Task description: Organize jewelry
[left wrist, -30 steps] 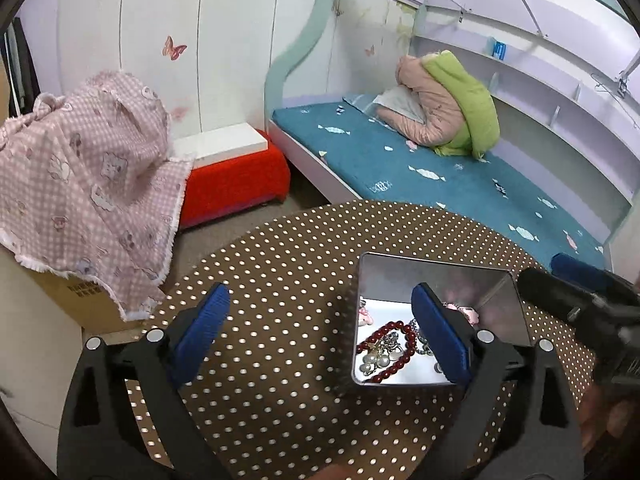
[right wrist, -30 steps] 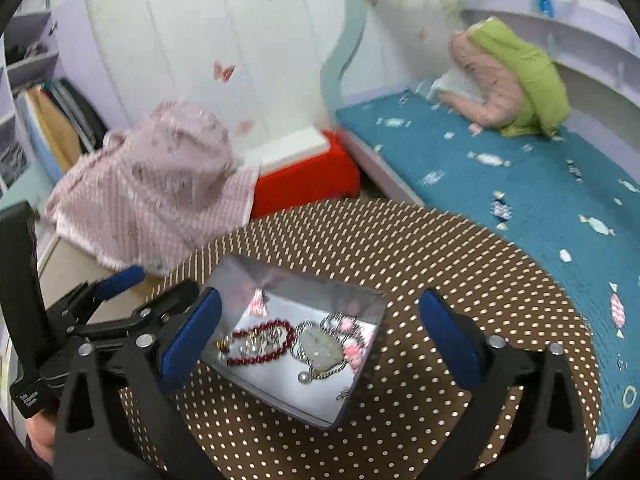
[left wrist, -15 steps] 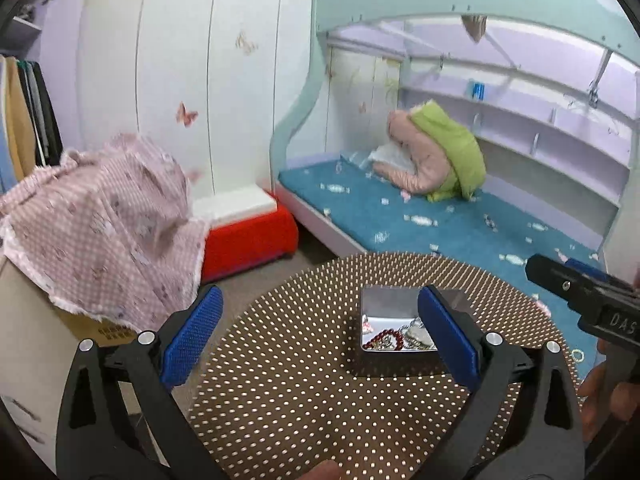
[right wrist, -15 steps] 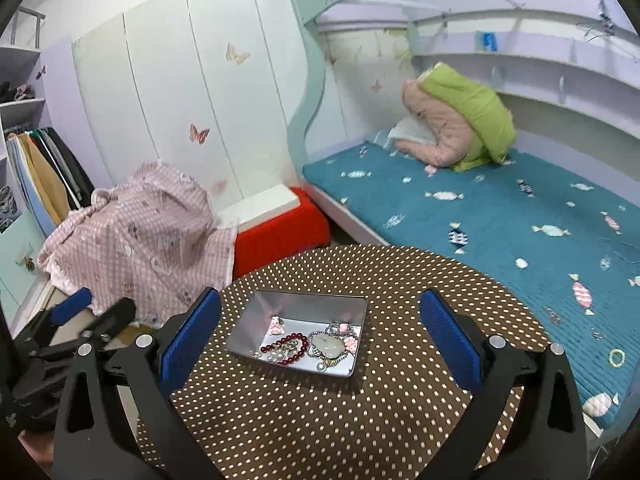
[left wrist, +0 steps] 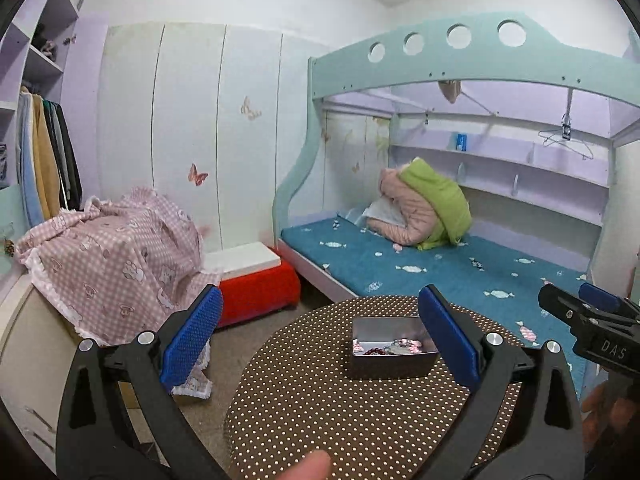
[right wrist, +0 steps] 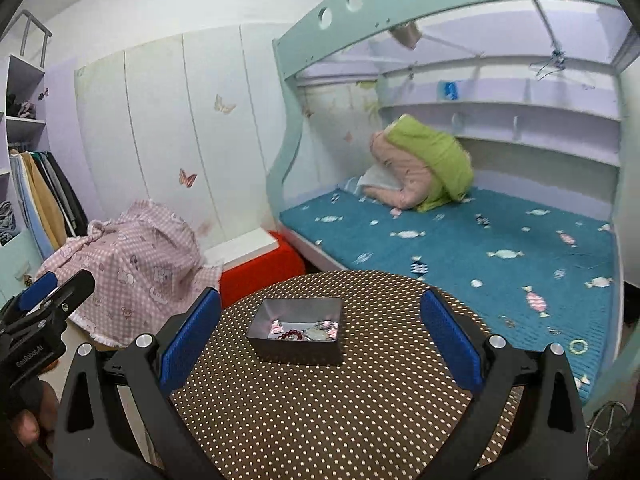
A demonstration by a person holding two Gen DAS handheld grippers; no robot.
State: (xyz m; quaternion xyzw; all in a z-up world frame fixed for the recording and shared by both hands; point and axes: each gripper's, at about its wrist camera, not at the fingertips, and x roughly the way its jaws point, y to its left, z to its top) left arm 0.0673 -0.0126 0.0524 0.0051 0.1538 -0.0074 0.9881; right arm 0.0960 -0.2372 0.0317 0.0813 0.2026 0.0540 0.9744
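Note:
A grey metal tray point(left wrist: 390, 363) point(right wrist: 295, 349) stands on a round brown polka-dot table point(left wrist: 360, 420) point(right wrist: 340, 412). In it lie a red bead bracelet point(right wrist: 291, 335), a pale pendant necklace point(right wrist: 316, 334) and small pink pieces point(right wrist: 276, 325). My left gripper point(left wrist: 320, 340) is open and empty, well back from the tray and above the table. My right gripper point(right wrist: 320, 336) is open and empty, also held back from the tray. Each gripper shows at the edge of the other's view.
A bunk bed with a teal mattress point(right wrist: 480, 240) stands behind the table. A red ottoman point(left wrist: 256, 292) and a box under a pink checked cloth point(left wrist: 112, 256) stand to the left. A wardrobe with hanging clothes point(left wrist: 44, 160) is at the far left.
Both grippers have pulled back and up from the tray, which now looks small and far. Both stay open and empty.

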